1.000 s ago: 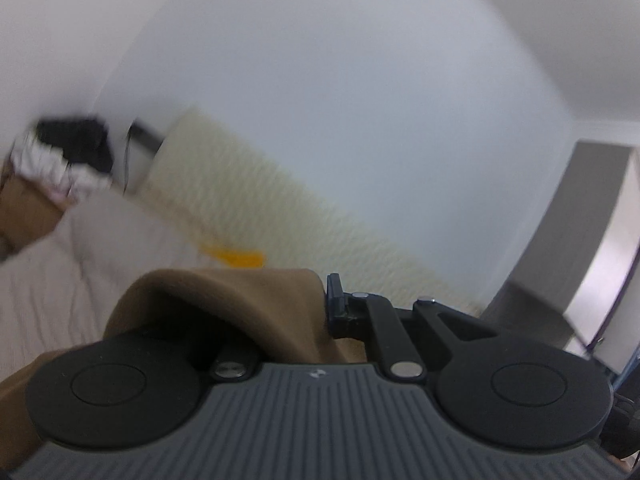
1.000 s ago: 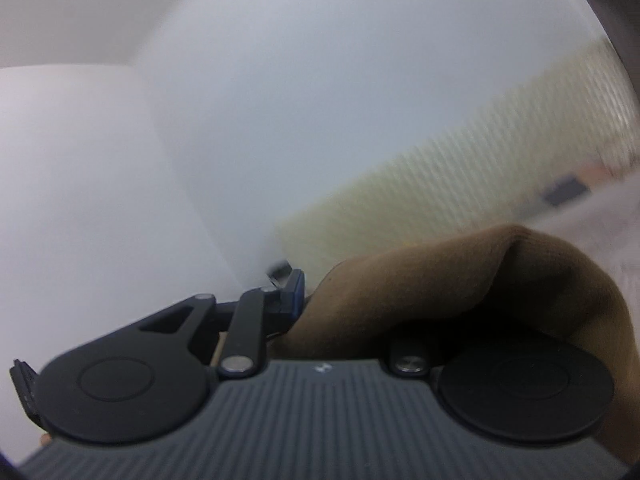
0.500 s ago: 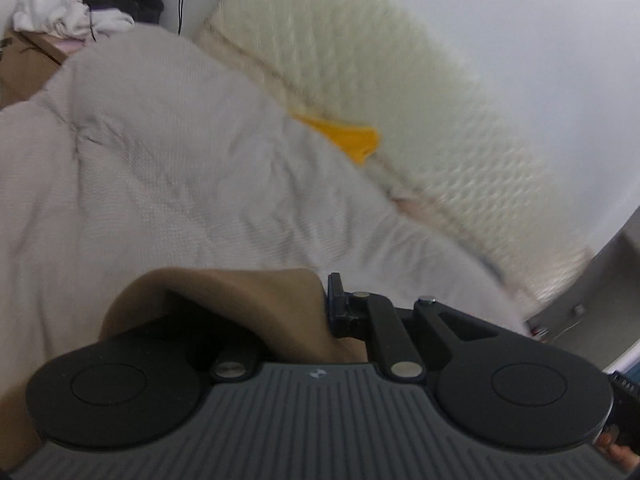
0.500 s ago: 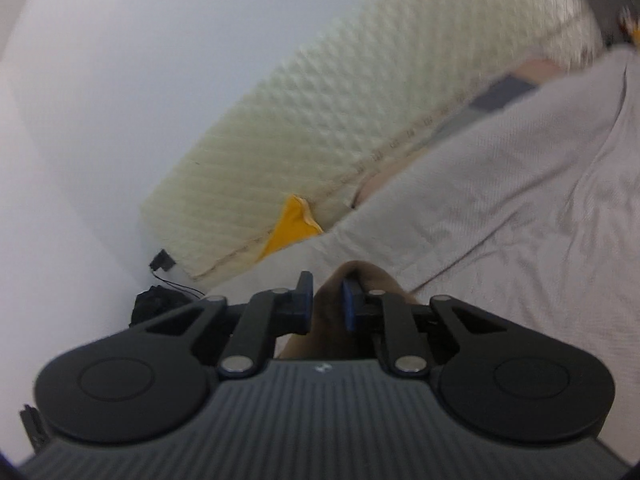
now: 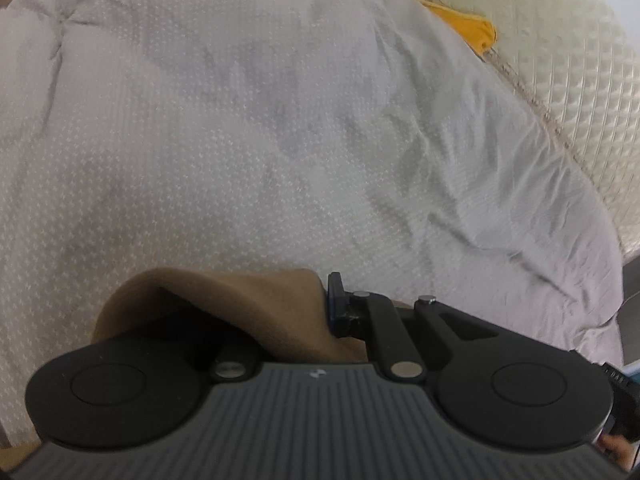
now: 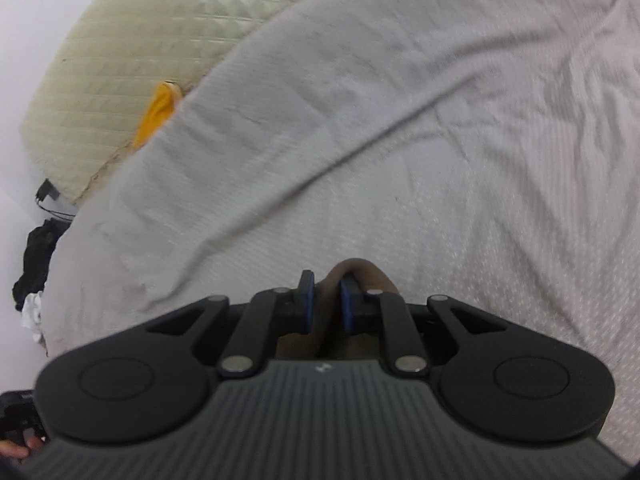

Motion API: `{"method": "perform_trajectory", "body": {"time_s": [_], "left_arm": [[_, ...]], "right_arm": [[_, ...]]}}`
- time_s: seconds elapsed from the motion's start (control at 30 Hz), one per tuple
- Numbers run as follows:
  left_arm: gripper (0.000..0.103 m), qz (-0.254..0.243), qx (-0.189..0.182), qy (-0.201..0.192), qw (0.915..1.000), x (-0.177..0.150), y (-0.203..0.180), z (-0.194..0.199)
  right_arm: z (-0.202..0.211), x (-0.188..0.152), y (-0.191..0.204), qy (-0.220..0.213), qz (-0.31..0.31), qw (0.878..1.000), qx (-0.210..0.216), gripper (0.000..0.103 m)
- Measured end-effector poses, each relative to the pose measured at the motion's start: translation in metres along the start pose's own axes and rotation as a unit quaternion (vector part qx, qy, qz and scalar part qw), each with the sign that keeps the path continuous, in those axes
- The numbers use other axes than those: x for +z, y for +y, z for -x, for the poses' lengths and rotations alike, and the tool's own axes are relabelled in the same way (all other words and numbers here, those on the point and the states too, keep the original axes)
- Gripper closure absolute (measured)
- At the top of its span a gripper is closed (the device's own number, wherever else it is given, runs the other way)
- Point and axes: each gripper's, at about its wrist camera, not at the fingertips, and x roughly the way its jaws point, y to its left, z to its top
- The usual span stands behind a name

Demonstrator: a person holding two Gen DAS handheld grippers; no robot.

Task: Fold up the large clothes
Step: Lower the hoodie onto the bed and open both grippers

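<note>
Grey bed (image 5: 240,140) below both claws. Left claw (image 5: 320,304) and right claw (image 6: 324,304) each clench brown garment (image 5: 224,304), bed ahead of the fingers.

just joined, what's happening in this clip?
A person with a gripper in each hand is handling a brown garment over a bed with a grey cover. The left gripper is shut on the cloth, which drapes over its left finger. The right gripper pinches a fold of the same garment between its blue pads. Both point down at the bed. The garment is held up, not yet laid out or folded. An orange item sits by the mattress.
</note>
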Motion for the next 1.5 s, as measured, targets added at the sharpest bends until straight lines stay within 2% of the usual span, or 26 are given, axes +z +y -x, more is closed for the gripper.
{"method": "perform_trajectory", "body": {"time_s": [0.23, 0.33, 0.37, 0.4, 0.43, 0.47, 0.5, 0.53, 0.67, 0.8, 0.97, 1.13, 1.27, 1.37, 1.5], "left_arm": [[0.092, -0.024, 0.007, 0.014, 0.9996, 0.0, -0.007, 0.006], [0.085, -0.051, 0.011, 0.023, 0.9984, -0.002, -0.016, 0.02], [0.073, -0.055, 0.01, 0.024, 0.9982, -0.006, -0.018, 0.034], [0.044, -0.054, 0.003, 0.023, 0.9983, -0.006, -0.02, 0.04], [0.029, -0.051, -0.015, 0.023, 0.9983, -0.007, -0.023, 0.048], [0.011, -0.054, -0.032, 0.019, 0.9979, -0.01, -0.027, 0.058], [0.01, -0.068, -0.043, 0.01, 0.9967, -0.013, -0.033, 0.068], [0.01, -0.083, -0.042, 0.0, 0.9956, -0.017, -0.039, 0.079], [0.01, -0.112, -0.033, -0.022, 0.9929, -0.041, -0.055, 0.119], [0.01, -0.12, -0.049, -0.04, 0.9907, -0.073, -0.065, 0.174], [0.01, -0.14, -0.05, -0.067, 0.9866, -0.121, -0.08, 0.252], [0.01, -0.155, -0.06, -0.098, 0.9813, -0.168, -0.087, 0.328], [0.01, -0.158, -0.073, -0.12, 0.9774, -0.206, -0.084, 0.39], [0.01, -0.164, -0.068, -0.136, 0.9745, -0.234, -0.085, 0.429], [0.01, -0.175, -0.07, -0.15, 0.9705, -0.277, -0.084, 0.469]], "right_arm": [[0.001, 0.003, 0.007, 0.003, 0.011, 1.0, -0.014, 0.085], [0.0, 0.006, 0.012, 0.001, 0.02, 1.0, -0.017, 0.082], [0.004, 0.006, 0.015, 0.001, 0.021, 1.0, -0.015, 0.077], [0.007, 0.006, 0.018, 0.003, 0.02, 1.0, -0.01, 0.066], [0.012, 0.005, 0.02, 0.005, 0.017, 1.0, -0.003, 0.06], [0.019, 0.004, 0.024, 0.008, 0.014, 1.0, 0.005, 0.044], [0.026, 0.001, 0.028, 0.008, 0.015, 1.0, 0.012, 0.032], [0.035, -0.002, 0.033, 0.005, 0.02, 1.0, 0.018, 0.032], [0.074, -0.016, 0.055, -0.008, 0.056, 0.998, 0.028, 0.032], [0.126, -0.034, 0.071, -0.022, 0.071, 0.996, 0.045, 0.032], [0.201, -0.057, 0.099, -0.037, 0.124, 0.99, 0.054, 0.032], [0.284, -0.083, 0.125, -0.075, 0.17, 0.98, 0.072, 0.032], [0.338, -0.108, 0.133, -0.087, 0.193, 0.974, 0.084, 0.03], [0.369, -0.127, 0.137, -0.09, 0.202, 0.971, 0.095, 0.03], [0.402, -0.155, 0.137, -0.098, 0.21, 0.967, 0.105, 0.03]]}}
